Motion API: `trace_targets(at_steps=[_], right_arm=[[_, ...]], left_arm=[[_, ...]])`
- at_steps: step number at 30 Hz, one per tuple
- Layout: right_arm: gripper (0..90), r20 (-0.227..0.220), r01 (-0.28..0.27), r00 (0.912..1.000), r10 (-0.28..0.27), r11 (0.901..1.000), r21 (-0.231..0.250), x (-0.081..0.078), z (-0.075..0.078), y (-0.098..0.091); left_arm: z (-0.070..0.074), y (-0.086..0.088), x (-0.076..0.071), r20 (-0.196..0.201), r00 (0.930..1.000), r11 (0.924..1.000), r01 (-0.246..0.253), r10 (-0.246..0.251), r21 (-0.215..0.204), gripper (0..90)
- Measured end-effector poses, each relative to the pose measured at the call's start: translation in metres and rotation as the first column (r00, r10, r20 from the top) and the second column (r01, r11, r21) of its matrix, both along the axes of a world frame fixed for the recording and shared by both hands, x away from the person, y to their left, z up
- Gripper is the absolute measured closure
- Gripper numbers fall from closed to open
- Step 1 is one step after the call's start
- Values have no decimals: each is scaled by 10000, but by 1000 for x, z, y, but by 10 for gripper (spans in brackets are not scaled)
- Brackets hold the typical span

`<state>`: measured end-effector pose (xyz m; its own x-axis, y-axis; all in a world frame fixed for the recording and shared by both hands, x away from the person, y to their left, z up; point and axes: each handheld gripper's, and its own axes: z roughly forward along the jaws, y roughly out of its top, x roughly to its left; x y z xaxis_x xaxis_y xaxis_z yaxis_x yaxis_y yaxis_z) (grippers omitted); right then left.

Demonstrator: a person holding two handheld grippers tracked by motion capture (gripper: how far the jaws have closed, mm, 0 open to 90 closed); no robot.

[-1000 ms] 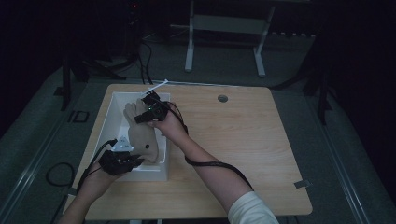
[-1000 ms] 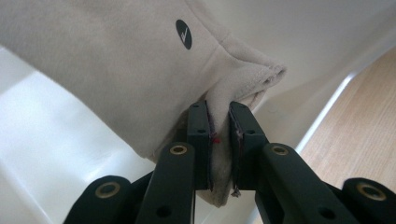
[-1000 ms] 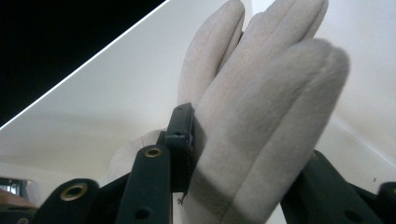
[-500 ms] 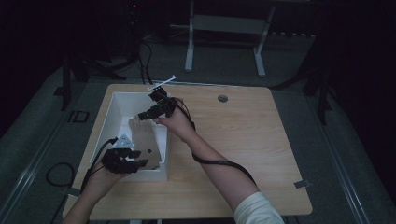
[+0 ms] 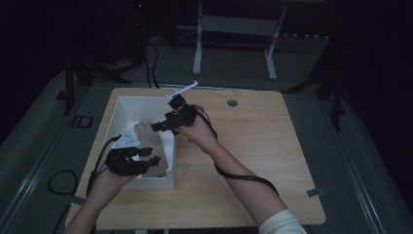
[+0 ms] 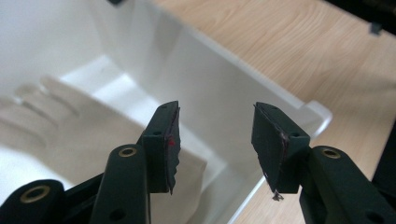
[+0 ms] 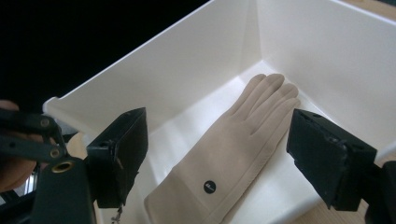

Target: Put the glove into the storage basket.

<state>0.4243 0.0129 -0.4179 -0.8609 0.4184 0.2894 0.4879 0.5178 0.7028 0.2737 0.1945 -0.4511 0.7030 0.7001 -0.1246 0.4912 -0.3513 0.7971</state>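
Jaws of the left gripper point(image 6: 215, 144) stand parted and hold nothing: two blunt black wedges with worn, slightly ragged inner pads, brass-ringed holes in the arms behind them. Just beyond and below the one on the left side of the left gripper view lies the cuff end of a beige glove point(image 6: 70, 135), soft and matte, its fingers stretching away toward the far corner of a white bin point(image 6: 261, 98). Between the two jaws shows the bin's smooth, thin plastic wall, and past its rounded corner lip the pale wood-grain tabletop point(image 6: 299, 42).

In the right gripper view, the right gripper point(image 7: 238, 154) is spread wide, also empty, its jaws thick black blocks. Straight ahead between them the glove point(image 7: 233, 149) lies flat on the bin floor, long and narrow, fingers together and pointing away, a small round dark tag near its squared cuff. The bin point(image 7: 154, 79) is rectangular, with plain glossy walls that flare slightly upward; its far corner sits just beyond the glove's fingertips.

From the high view, the left gripper point(image 5: 146, 156) sits over the near end of the bin point(image 5: 124, 105), while the right gripper point(image 5: 163, 126) hovers over the bin's right wall farther on, a black cable trailing along the person's forearm. The glove point(image 5: 146, 134) lies between the two. The tabletop point(image 5: 272, 146) is a rounded-corner slab with a small round grommet point(image 5: 232, 103) near its far edge.
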Motion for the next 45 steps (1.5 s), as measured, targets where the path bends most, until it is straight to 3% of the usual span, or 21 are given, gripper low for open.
trace_targets(at_steps=[7,12,16,23,29,38,45], right_arm=[[183,420,-65,9991,64,10000,12,-6,11,-24],[184,677,103,9976,-107,9999,62,-8,17,-47],[184,801,318,9963,-321,9995,50,-8,18,-66],[174,1062,451,9933,-455,9990,65,-12,18,-94],[164,1030,664,9924,-674,9977,136,-15,11,-124],[147,1033,1021,9896,-1000,9947,-151,-21,-9,-162],[144,881,992,9917,-938,9933,-587,-22,-35,-186]], left_arm=[[20,-20,-2,363,9987,9993,357,-354,-69,494],[29,-42,-4,742,9960,9988,497,-496,-6,326],[32,-59,-3,656,9946,9961,827,-805,-313,138],[38,-94,-5,716,9867,9882,1490,-1462,-359,112],[30,-118,-6,670,9774,9754,2054,-2003,-796,118],[9,-146,-4,739,9657,9642,2542,-2488,-758,119],[-10,-163,-1,467,9563,9531,2915,-2885,-815,124]])
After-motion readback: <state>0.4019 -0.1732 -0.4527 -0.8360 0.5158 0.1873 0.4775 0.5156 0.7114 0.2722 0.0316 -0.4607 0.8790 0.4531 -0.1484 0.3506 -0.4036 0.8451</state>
